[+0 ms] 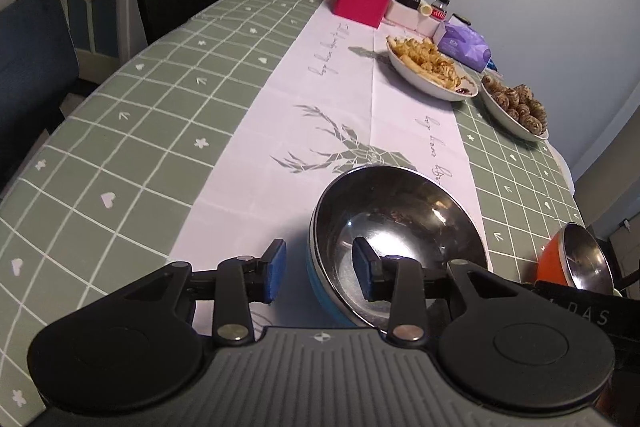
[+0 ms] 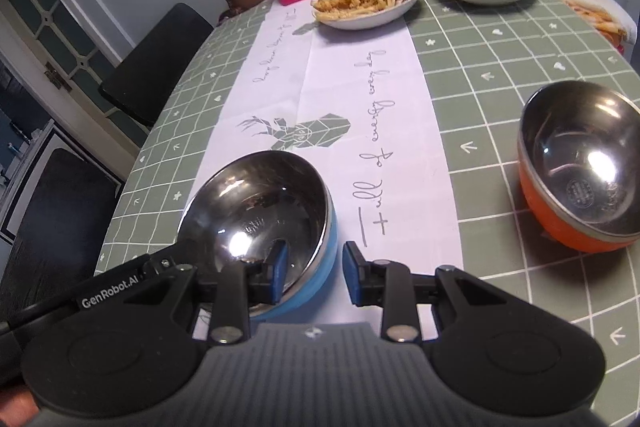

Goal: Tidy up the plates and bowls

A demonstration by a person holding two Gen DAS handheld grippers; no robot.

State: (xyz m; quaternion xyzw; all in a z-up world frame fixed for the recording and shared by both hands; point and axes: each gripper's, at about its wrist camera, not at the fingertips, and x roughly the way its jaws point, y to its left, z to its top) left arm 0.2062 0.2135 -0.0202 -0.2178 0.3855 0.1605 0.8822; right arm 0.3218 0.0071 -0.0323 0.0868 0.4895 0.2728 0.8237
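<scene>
Two steel-lined bowls stand on the table (image 1: 132, 115) in the left wrist view: the blue bowl (image 1: 400, 227) straddled at its near rim by the spread left hand-held gripper (image 1: 320, 273), whose pads do not press it, and the orange bowl (image 1: 576, 259) at the right edge. In the right wrist view the right hand-held gripper (image 2: 314, 273) is also spread, straddling the blue bowl's (image 2: 260, 203) right rim without pinching, with the orange bowl (image 2: 580, 167) well apart to the right.

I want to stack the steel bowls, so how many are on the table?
2. The blue bowl sits on the white runner, nearest the tongs; the orange bowl stands apart on the green checked cloth to its right. Others could be out of view.
</scene>
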